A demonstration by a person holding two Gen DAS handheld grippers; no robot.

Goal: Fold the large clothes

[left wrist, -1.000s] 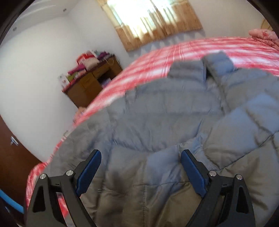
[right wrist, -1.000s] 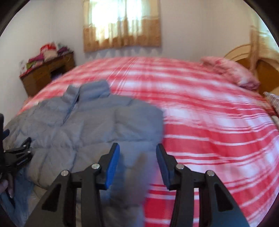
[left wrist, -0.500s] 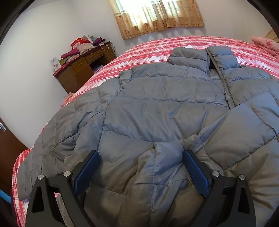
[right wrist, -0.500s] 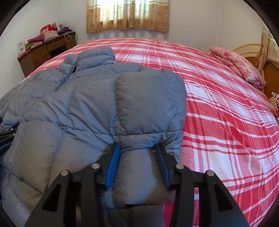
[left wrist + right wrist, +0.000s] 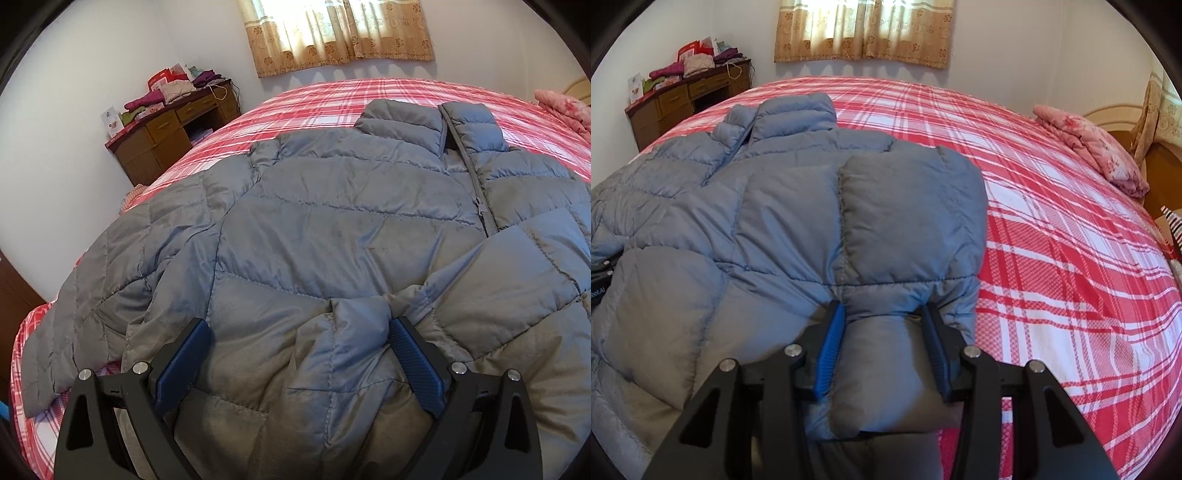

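**Folding the puffy jacket's bottom up**

A big grey puffy jacket [image 5: 332, 229] is lying on the red checked bed [image 5: 1052, 229], filling the middle and left of both pictures, with its collar near the top. The right gripper [image 5: 882, 343], at the bottom middle of its picture, is pinching a thick fold of the jacket's hem between its blue pads. The left gripper [image 5: 299, 362] is low in its picture; its jaws are standing wide with jacket bulging between them, and I cannot tell if they are squeezing it. It looks like the bottom part is being folded up. Next, both grippers probably need to lay it flat and let go.
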